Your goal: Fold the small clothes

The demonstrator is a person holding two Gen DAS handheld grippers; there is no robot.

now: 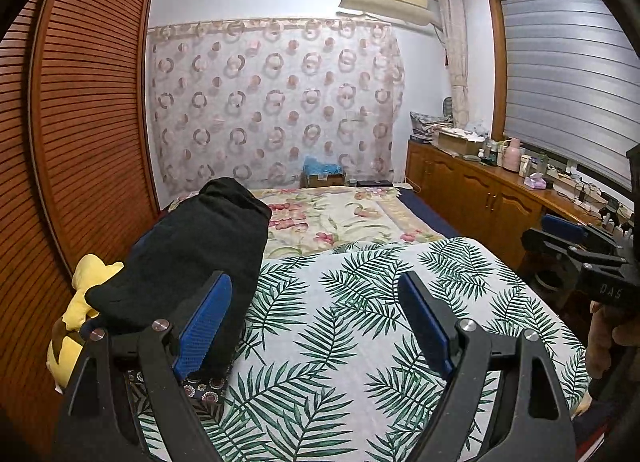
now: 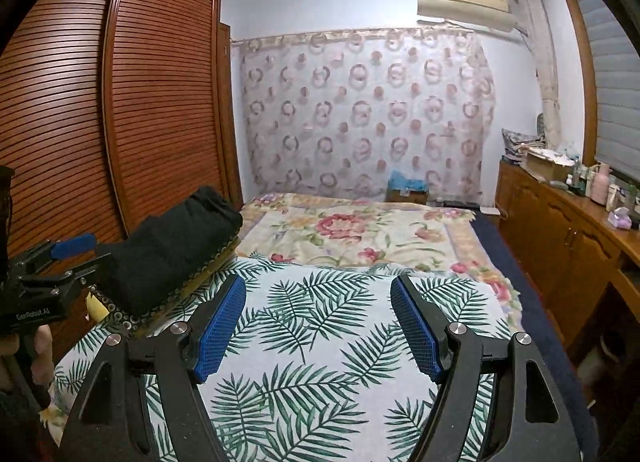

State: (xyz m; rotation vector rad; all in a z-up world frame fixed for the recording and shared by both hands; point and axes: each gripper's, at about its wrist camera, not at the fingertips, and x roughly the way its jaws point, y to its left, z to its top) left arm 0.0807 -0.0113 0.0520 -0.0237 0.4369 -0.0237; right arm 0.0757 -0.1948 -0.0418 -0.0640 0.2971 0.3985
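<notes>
1. The left tongs (image 1: 316, 322), black-framed with blue ribbed pads, hang over a white cloth printed with green palm leaves (image 1: 360, 322) that covers the near end of the bed; the jaws stand wide apart and nothing is between them.
2. The right tongs (image 2: 318, 326), of the same make, hover over the same leaf-printed cloth (image 2: 320, 342), jaws likewise spread wide and holding nothing.
3. Each tongs shows in the other's view: the right one at the right edge of the left wrist view (image 1: 580, 246), the left one at the left edge of the right wrist view (image 2: 60, 258), gripped by a hand (image 2: 36, 358).
4. A stack of folded black clothes (image 1: 200, 254) sits at the left side of the bed, resting on a dark patterned fabric with small ringed flowers (image 1: 200, 386) (only its edge shows beneath the pile).
5. A yellow plush toy (image 1: 80, 302) lies just beside the stack, against the brown louvred wardrobe door (image 1: 80, 102).
6. Beyond the leaf cloth lies a cream bedcover with pink flowers (image 1: 340, 218).
7. A wooden counter (image 1: 480, 190) runs along the right wall, crowded with bottles and boxes.
</notes>
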